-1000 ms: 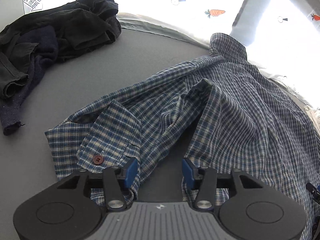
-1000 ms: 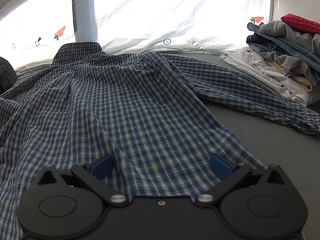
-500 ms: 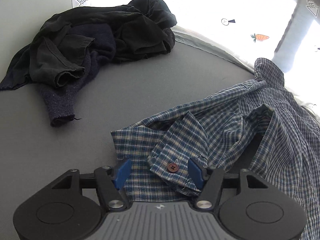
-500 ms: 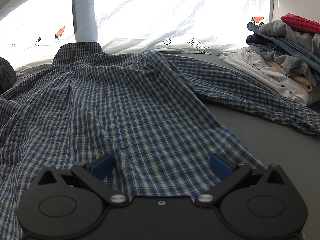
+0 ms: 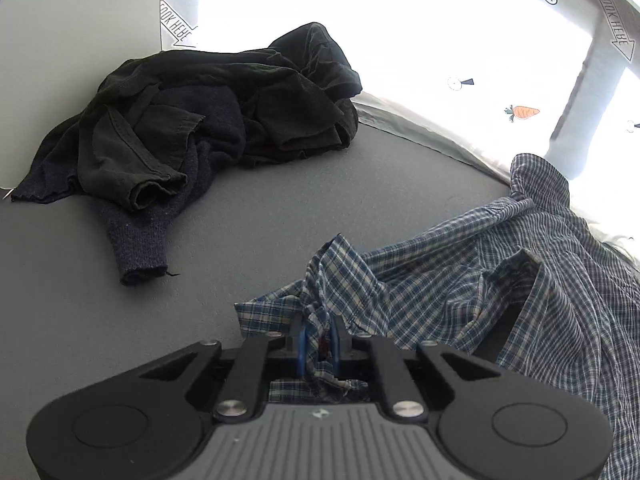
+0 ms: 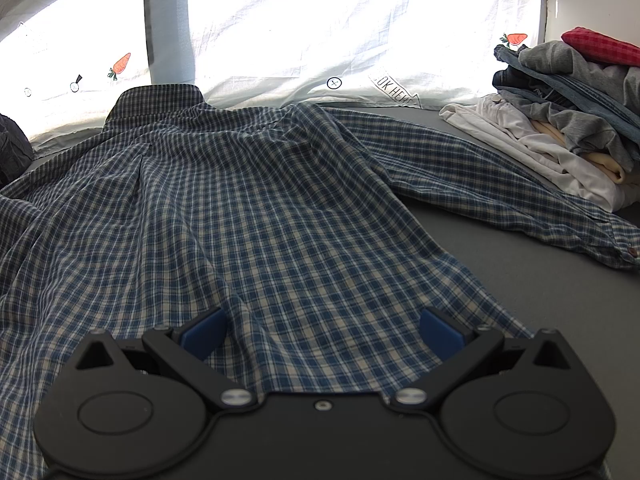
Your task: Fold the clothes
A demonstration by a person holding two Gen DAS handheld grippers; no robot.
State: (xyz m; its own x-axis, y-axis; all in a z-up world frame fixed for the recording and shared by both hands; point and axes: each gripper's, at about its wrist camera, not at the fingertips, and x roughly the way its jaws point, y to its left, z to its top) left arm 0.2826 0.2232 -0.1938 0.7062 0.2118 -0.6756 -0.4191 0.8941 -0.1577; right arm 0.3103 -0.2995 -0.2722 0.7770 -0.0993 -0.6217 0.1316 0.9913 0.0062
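A blue and white plaid shirt (image 6: 248, 216) lies spread on the grey surface, collar toward the white curtain. Its right sleeve (image 6: 500, 196) stretches out to the right. In the left wrist view the shirt (image 5: 500, 300) lies at the right, and its left sleeve cuff (image 5: 340, 276) is bunched up and pinched. My left gripper (image 5: 319, 346) is shut on that cuff. My right gripper (image 6: 322, 326) is open, low over the shirt's lower hem, with cloth between its blue pads.
A heap of dark clothes (image 5: 208, 128) with a navy knit sleeve (image 5: 140, 244) lies at the back left. A stack of folded clothes (image 6: 560, 120) stands at the right, next to the outstretched sleeve. A white curtain (image 6: 320, 32) runs along the back.
My left gripper swung left along the sleeve to its cuff and closed on it, bunching the cloth upward. My right gripper has not moved.
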